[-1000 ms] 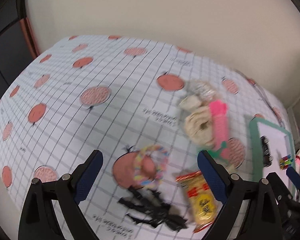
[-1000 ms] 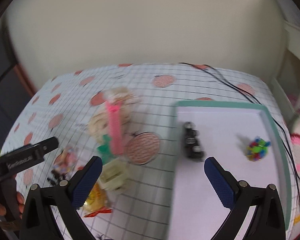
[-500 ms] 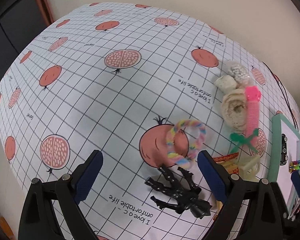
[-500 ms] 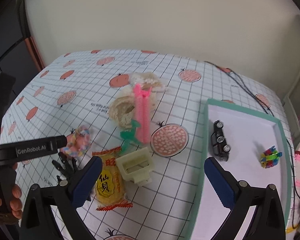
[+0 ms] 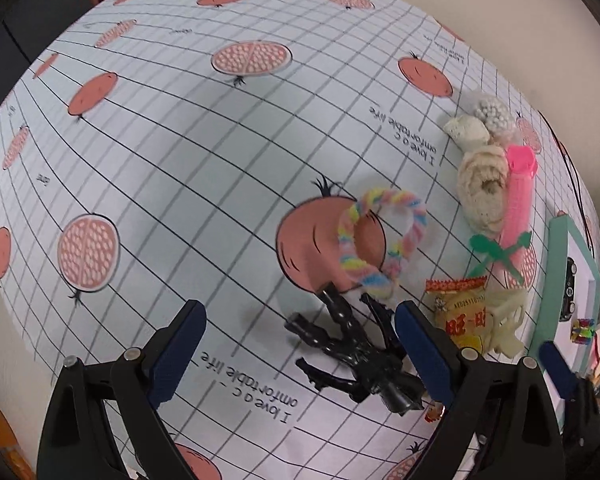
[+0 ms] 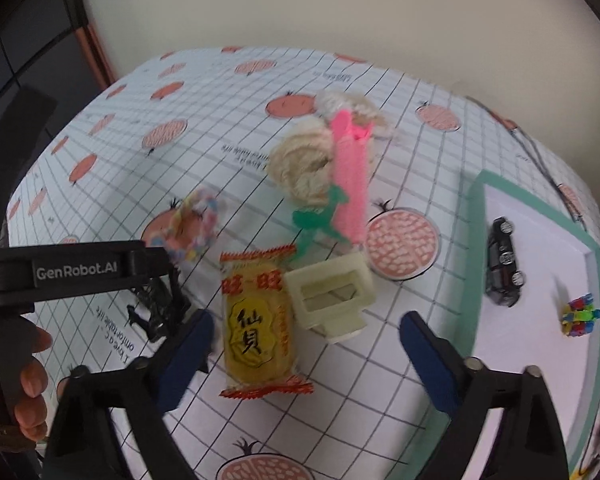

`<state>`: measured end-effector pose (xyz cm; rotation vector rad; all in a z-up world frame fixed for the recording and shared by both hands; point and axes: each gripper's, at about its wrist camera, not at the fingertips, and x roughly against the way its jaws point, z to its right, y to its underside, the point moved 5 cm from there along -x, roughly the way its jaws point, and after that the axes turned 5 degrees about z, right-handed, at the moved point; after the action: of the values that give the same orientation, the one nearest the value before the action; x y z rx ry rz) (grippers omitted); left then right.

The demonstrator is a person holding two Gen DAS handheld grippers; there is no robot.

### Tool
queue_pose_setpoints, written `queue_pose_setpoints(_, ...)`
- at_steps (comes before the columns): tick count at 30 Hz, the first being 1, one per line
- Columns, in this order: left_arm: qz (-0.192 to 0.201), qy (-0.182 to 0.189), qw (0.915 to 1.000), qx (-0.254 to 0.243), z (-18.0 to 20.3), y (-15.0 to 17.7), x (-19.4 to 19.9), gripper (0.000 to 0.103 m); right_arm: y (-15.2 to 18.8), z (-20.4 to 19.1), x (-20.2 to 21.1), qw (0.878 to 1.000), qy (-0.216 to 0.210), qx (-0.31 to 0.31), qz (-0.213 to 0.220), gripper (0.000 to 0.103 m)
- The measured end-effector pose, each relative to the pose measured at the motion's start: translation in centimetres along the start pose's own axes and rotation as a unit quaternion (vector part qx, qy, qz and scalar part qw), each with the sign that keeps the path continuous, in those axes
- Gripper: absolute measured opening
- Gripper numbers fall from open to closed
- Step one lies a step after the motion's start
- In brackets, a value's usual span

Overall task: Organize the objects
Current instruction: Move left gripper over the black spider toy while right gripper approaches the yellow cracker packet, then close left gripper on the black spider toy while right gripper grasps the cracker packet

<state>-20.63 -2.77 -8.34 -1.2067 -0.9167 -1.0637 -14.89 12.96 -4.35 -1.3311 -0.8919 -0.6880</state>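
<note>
- Left tool point(image 5: 296, 350): spread wide, empty, poised above the black claw toy point(image 5: 360, 354) (likely next pickup).
- Right tool point(image 6: 306, 354): spread, empty, over the snack packet point(image 6: 258, 320).
- Tray point(image 6: 474, 272): holds toy car point(image 6: 504, 266), so sorted items collect there.

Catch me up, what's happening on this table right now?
A person holds a gripper in each hand over a fruit-print tablecloth; both are open and empty. The left gripper hovers by a black claw toy and a pastel rope ring. The right gripper hangs over a yellow snack packet and a cream plastic piece. A black toy car and a small multicoloured toy already lie in the green-rimmed tray.
</note>
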Motion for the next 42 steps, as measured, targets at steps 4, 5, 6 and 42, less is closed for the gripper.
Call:
queue_pose_setpoints(4,0.002,0.002,0.9999,-0.012,0.6,0.1,0.1,0.095,0.6,-0.2,-0.9,1.0,-0.014,-0.007,-0.019,0.082)
queue_pose_setpoints(5,0.003,0.001,0.9998,-0.018,0.8,0.1,0.1,0.095,0.6,-0.2,-1.0,1.0,-0.014,-0.007,-0.02,0.081)
queue_pose_setpoints(6,0.002,0.0,0.9998,-0.021,0.9,0.2,0.0,0.095,0.7,-0.3,-1.1,1.0,-0.016,-0.009,-0.021,0.081)
queue_pose_setpoints(42,-0.021,-0.009,0.9979,-0.061,3.1,0.1,-1.2,0.087,0.9,-2.8,0.0,0.997,-0.07,0.037,-0.006,0.047)
